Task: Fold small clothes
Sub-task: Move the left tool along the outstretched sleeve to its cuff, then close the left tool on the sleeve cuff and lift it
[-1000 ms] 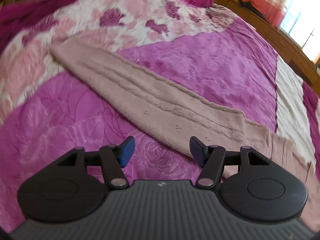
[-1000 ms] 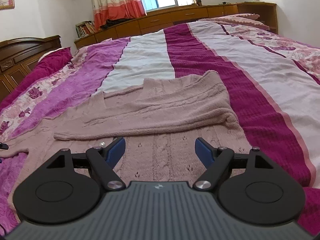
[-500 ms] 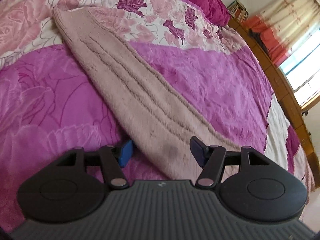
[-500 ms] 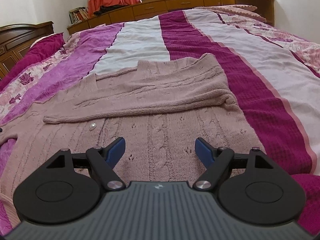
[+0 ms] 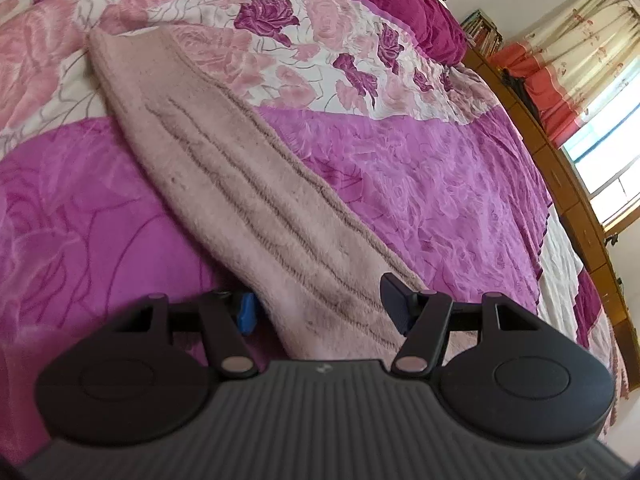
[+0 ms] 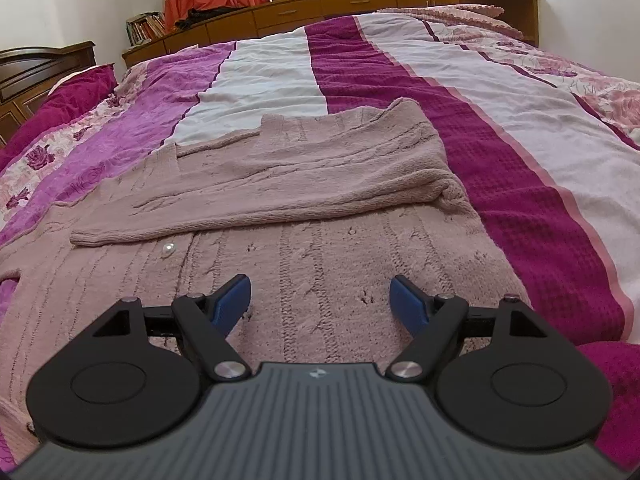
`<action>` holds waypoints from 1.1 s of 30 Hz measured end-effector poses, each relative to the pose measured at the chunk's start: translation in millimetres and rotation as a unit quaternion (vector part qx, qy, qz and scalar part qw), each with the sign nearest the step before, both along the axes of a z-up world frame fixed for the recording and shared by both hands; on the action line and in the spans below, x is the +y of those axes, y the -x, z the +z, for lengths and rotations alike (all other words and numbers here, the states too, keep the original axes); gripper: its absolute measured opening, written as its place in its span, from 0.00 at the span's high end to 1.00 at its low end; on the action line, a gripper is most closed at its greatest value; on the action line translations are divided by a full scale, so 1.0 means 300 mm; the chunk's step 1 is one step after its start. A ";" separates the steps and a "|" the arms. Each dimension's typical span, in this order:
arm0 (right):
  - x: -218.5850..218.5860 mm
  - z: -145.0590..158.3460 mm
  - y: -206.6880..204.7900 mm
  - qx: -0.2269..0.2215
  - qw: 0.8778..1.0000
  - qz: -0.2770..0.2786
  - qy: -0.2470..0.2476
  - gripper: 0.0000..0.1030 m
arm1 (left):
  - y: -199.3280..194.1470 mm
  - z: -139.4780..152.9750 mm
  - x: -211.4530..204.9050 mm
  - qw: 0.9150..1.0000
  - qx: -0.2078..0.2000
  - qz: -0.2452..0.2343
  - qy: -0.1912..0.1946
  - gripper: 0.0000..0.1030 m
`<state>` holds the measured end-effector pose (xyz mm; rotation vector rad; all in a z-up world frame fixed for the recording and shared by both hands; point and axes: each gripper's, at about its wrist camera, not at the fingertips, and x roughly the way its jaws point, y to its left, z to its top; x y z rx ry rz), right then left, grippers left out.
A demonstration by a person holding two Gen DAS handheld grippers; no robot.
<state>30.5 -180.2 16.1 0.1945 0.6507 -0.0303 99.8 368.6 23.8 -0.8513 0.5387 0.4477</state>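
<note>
A pink knit cardigan (image 6: 320, 256) lies flat on the bed, one sleeve (image 6: 280, 196) folded across its chest. My right gripper (image 6: 320, 296) hovers open just over the lower body of the cardigan, nothing between its blue pads. In the left wrist view the other sleeve (image 5: 240, 184) stretches out straight over the bedspread, cuff at the far upper left. My left gripper (image 5: 320, 306) is open low over this sleeve, which runs between its fingers. The sleeve's edge partly hides the left pad (image 5: 247, 314); the pads do not press on the knit.
The bedspread (image 6: 520, 152) has purple, white and floral stripes. A dark wooden headboard (image 6: 36, 68) stands at the left, a low wooden cabinet (image 6: 340, 4) runs under the window, and an orange-trimmed curtain (image 5: 568, 60) hangs there. A pearl button (image 6: 168, 249) sits on the cardigan front.
The left gripper has rolled and sunk onto the sleeve, which now fills the gap between its fingers and covers part of the left pad. The right gripper has tipped slightly nearer the cardigan.
</note>
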 end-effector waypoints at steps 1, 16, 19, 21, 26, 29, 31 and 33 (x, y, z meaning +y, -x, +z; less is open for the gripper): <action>0.000 0.000 0.000 -0.001 1.000 0.000 0.000 0.20 | -0.006 0.001 0.004 1.000 0.002 -0.001 -0.002 0.38; -0.032 -0.002 -0.002 -0.005 1.000 -0.007 -0.016 0.20 | -0.066 0.025 -0.045 0.991 0.066 -0.022 -0.114 0.74; -0.034 -0.001 -0.004 -0.005 1.000 -0.005 -0.020 0.20 | -0.043 0.039 -0.017 0.993 0.051 -0.030 -0.097 0.86; -0.033 -0.001 -0.004 -0.005 1.000 -0.004 -0.020 0.20 | -0.029 0.061 -0.015 0.994 0.036 -0.029 -0.094 0.87; -0.050 0.005 -0.008 -0.007 0.999 -0.006 -0.050 0.20 | 0.000 0.158 -0.070 0.992 -0.010 -0.045 -0.119 0.89; -0.054 0.007 -0.006 -0.009 0.998 -0.007 -0.059 0.20 | 0.005 0.223 -0.128 0.987 -0.032 -0.059 -0.143 0.89; -0.057 0.009 -0.003 -0.011 0.998 -0.007 -0.063 0.20 | 0.007 0.259 -0.165 0.985 -0.043 -0.066 -0.152 0.91; -0.060 0.009 0.004 -0.014 0.998 -0.007 -0.067 0.20 | 0.009 0.295 -0.208 0.983 -0.056 -0.075 -0.160 0.91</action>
